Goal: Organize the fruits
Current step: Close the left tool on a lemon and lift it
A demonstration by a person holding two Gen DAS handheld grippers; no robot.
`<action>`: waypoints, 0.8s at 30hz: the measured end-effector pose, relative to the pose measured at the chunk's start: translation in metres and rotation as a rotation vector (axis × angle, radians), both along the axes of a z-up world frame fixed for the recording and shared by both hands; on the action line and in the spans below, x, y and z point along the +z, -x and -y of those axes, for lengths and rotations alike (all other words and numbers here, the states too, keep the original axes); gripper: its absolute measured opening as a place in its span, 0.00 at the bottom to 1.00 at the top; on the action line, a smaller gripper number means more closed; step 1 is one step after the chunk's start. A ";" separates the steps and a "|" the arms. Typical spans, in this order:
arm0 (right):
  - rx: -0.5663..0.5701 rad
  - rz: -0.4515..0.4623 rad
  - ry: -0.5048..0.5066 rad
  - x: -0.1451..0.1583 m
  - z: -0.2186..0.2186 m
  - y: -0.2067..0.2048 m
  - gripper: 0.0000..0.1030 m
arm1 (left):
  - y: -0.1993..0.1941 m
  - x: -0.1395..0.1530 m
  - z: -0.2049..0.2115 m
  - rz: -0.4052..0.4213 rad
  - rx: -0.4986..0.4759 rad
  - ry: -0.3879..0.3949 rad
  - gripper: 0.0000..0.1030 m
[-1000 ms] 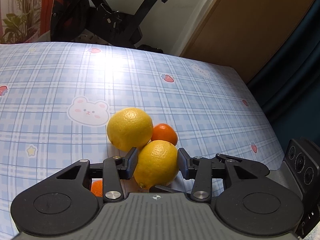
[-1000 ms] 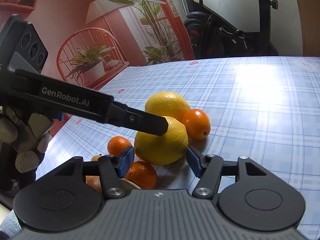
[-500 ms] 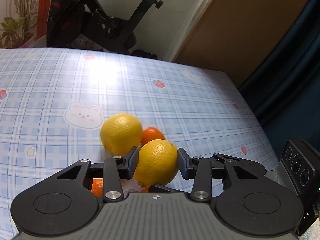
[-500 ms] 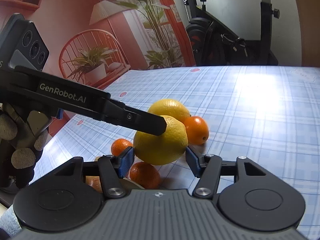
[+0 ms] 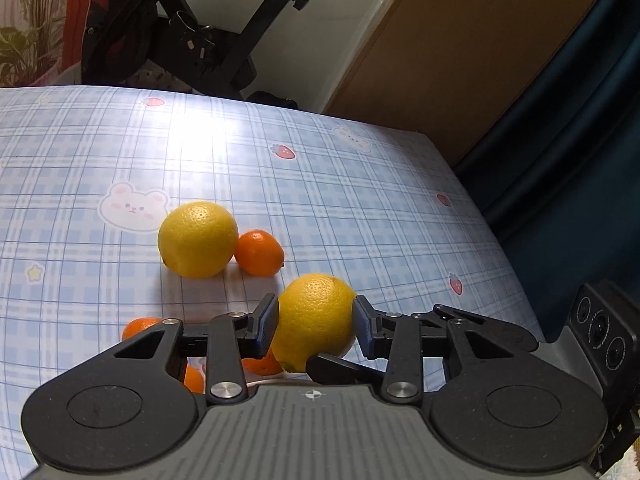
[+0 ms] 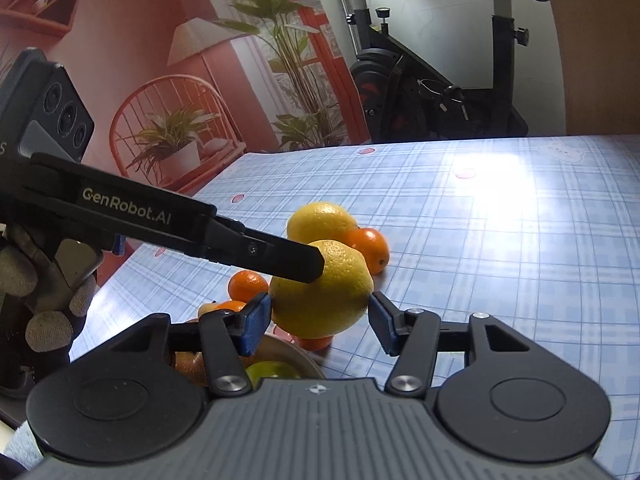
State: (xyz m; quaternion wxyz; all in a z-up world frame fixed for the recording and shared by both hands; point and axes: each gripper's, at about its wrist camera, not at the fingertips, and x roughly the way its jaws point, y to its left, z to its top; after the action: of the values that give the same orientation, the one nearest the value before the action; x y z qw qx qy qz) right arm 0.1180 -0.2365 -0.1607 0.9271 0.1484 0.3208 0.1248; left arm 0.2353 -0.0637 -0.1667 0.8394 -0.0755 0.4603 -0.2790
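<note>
My left gripper is shut on a yellow lemon and holds it above the blue checked tablecloth. The same lemon shows in the right wrist view, with a left finger across it. My right gripper is open around that lemon, its pads apart from the skin. A second lemon lies on the cloth touching a mandarin. More mandarins lie near a bowl that holds fruit, low in the right wrist view.
An exercise bike stands beyond the table's far edge. A brown door and a dark blue curtain are off the table's right side. Another mandarin lies near the left gripper.
The left gripper has lifted its lemon up and away from the second lemon and mandarin, which stay on the cloth. The right gripper has stayed open around it.
</note>
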 end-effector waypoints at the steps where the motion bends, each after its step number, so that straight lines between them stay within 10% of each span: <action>1: -0.006 0.001 0.002 0.000 0.001 0.000 0.55 | -0.002 0.000 0.001 -0.002 0.002 0.001 0.41; 24: -0.117 -0.038 -0.087 -0.023 0.050 0.020 0.55 | -0.017 -0.021 0.063 -0.044 -0.113 -0.070 0.42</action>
State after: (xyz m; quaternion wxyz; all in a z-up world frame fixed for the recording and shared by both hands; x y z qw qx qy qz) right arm 0.0979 -0.2866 -0.1841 0.9192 0.2093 0.3234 0.0814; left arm 0.2527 -0.1263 -0.1877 0.8142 -0.0259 0.4915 -0.3080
